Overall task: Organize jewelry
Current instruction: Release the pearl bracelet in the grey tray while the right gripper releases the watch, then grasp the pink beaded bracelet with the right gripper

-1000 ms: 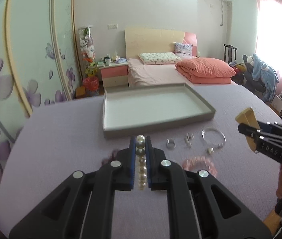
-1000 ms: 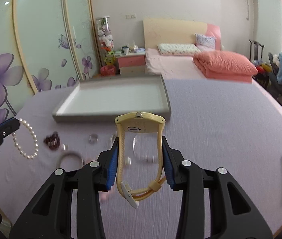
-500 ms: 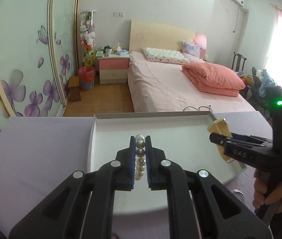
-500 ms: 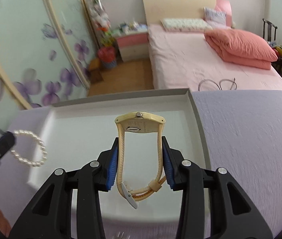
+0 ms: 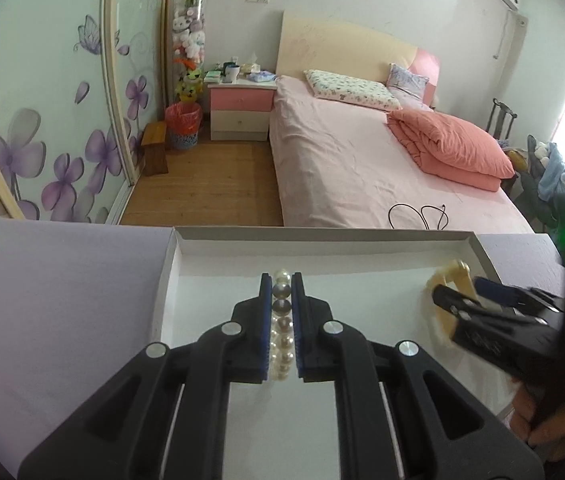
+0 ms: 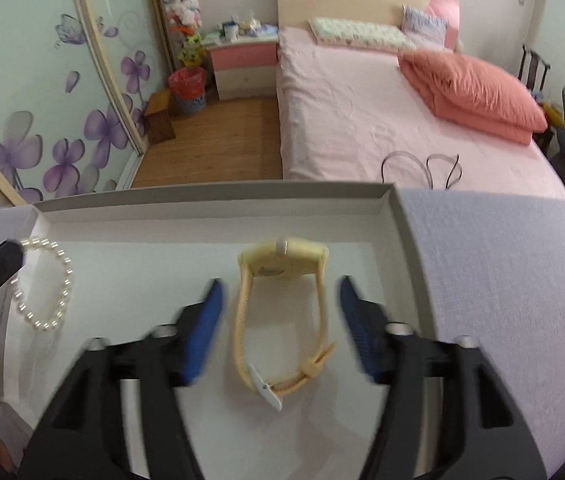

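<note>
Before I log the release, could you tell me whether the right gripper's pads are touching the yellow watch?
Apart. The right wrist view shows the right gripper opening, with white tray floor visible between each blue pad and the yellow watch.

A bright bedroom in pink and pale tones

A pink bed (image 5: 362, 160) with a cream headboard (image 5: 342, 48) and folded salmon quilt (image 5: 450, 148) stands on a wooden floor (image 5: 202, 184); beside it a pink nightstand (image 5: 241, 110), a red wastebasket (image 5: 183, 125) and sliding wardrobe doors (image 5: 62, 120) printed with purple flowers.
</note>
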{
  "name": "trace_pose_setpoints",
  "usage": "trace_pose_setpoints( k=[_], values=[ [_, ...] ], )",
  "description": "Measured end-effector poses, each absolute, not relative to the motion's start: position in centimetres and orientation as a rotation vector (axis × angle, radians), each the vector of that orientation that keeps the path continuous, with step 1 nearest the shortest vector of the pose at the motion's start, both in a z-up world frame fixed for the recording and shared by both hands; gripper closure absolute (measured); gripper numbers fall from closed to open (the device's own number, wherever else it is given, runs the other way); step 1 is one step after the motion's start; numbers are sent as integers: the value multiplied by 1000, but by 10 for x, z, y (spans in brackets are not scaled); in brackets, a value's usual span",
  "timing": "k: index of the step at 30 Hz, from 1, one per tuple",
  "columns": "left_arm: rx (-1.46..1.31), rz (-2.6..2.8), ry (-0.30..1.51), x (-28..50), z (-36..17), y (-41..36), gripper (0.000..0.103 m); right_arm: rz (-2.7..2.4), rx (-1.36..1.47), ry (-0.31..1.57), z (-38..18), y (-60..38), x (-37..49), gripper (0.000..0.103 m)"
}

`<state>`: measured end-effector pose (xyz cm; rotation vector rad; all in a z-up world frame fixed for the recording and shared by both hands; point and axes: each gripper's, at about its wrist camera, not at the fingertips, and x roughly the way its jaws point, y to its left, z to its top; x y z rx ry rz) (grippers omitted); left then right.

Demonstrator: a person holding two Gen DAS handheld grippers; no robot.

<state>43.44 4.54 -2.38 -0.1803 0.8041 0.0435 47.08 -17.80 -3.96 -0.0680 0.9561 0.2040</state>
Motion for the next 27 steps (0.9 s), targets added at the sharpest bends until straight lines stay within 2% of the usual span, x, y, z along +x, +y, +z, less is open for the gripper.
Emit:
trace_pose_setpoints(
  k=[2, 3, 6, 11, 21, 25, 27],
  values=[
    [-202, 49, 795, 430, -20, 49, 66, 213, -79, 900, -28, -185, 457, 32],
    [-209, 57, 781, 425, -16, 52, 60, 219, -74, 880, -22, -191, 450, 32],
    [-204, 63, 749, 401, -1, 61, 58, 238, -15, 848, -7, -214, 430, 32],
    [-183, 89, 694, 336, 20, 78, 39, 258, 23, 779, 13, -246, 383, 32],
    [-169, 144, 644, 201, 11, 89, 21, 365, 10, 780, -2, -247, 263, 32],
    [-175, 151, 660, 172, -3, 86, 20, 373, -9, 811, -18, -243, 234, 37],
    [-177, 148, 670, 162, -9, 84, 20, 379, -14, 832, -24, -242, 225, 44]
  ],
)
